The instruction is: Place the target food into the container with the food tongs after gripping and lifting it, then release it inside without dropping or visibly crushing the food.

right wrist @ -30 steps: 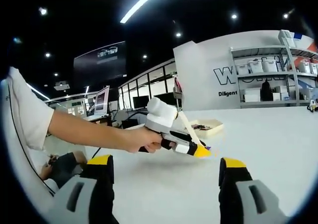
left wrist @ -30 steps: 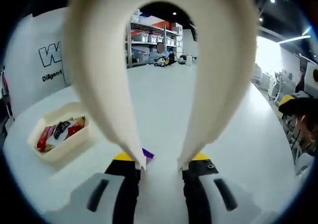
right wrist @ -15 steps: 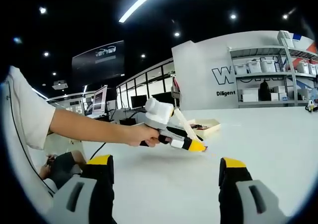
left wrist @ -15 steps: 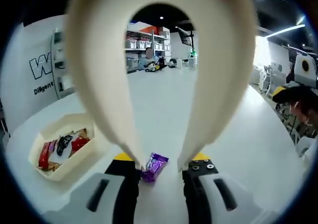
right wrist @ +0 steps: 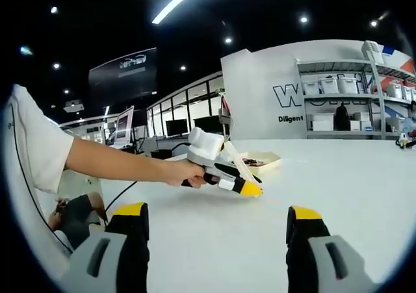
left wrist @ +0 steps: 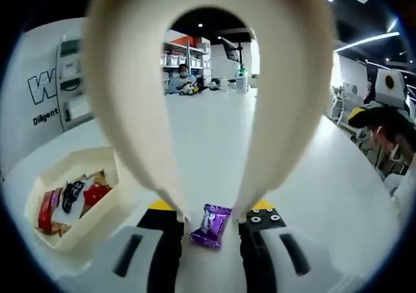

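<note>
Left gripper (left wrist: 209, 223): fingers (left wrist: 166, 231) black with yellow tips, clamped on the two arms of the tongs (left wrist: 208, 78), which they hold as a tool. In the right gripper view the same unit lies low over the counter in a person's hand (right wrist: 184, 174).

Tongs: cream plastic, smooth and matt, one broad looped piece; arms taper to narrow ends that stand apart, one on either side of the candy.

Candy (left wrist: 210, 225): small purple foil-wrapped piece, glossy and crinkled, pillow-shaped. It lies flat on the counter between the tong ends; contact with them cannot be told.

Right gripper (right wrist: 214, 225): fingers well apart, holding nothing, hovering over bare counter.

Counter (left wrist: 214, 130): white, smooth, faintly reflective.

Container (left wrist: 97, 205): shallow cream tray with rounded corners, near the candy to its left in the left gripper view; holds red, dark and brown wrapped snacks.

Step in hand, by judgement: closing on the candy. Best done by squeezing gently until both ends pinch the wrapper's middle, firm enough against slipping on foil, light enough not to crush; lift only once it sits level.
</note>
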{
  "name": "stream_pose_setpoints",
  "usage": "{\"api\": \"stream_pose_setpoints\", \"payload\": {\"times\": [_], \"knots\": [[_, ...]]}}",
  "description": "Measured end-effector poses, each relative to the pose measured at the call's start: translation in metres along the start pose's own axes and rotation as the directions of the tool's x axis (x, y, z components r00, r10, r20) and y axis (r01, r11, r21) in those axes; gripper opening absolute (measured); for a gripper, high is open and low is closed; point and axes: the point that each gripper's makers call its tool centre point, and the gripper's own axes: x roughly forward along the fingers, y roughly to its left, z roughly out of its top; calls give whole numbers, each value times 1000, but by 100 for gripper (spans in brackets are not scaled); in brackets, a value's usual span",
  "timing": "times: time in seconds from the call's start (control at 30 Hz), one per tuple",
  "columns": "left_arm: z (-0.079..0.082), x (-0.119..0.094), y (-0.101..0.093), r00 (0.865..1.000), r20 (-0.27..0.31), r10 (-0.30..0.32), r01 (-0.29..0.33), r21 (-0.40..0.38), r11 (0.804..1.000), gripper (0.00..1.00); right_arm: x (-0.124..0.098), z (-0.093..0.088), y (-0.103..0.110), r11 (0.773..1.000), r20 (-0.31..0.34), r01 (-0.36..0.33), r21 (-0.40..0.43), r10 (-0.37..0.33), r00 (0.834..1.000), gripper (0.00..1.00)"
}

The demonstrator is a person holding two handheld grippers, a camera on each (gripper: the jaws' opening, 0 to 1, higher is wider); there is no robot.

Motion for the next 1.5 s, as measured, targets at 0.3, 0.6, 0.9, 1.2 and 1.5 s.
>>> {"api": "stream_pose_setpoints", "payload": {"times": [0.3,0.6,0.9,1.2,1.5], "knots": [[-2,-5,-4,1000,-8,-17,17,12,1000,31,4,-5,-2,1000,-15,7,-4,-7,1000,86],[-3,-8,-9,999,-24,-31,32,55,998,29,5,-18,-12,998,-69,51,-49,-54,996,94],[-4,-6,-13,999,-17,-43,44,51,998,22,1,-23,-11,998,-88,48,-34,-51,995,99],[0,-10,-12,1000,-7,-17,17,-25,1000,19,-6,-28,-15,996,-115,66,-56,-73,991,99],[21,-32,4,998,35,54,-51,-65,997,19,-5,-30,-17,997,-122,75,-35,-79,989,99]]}}
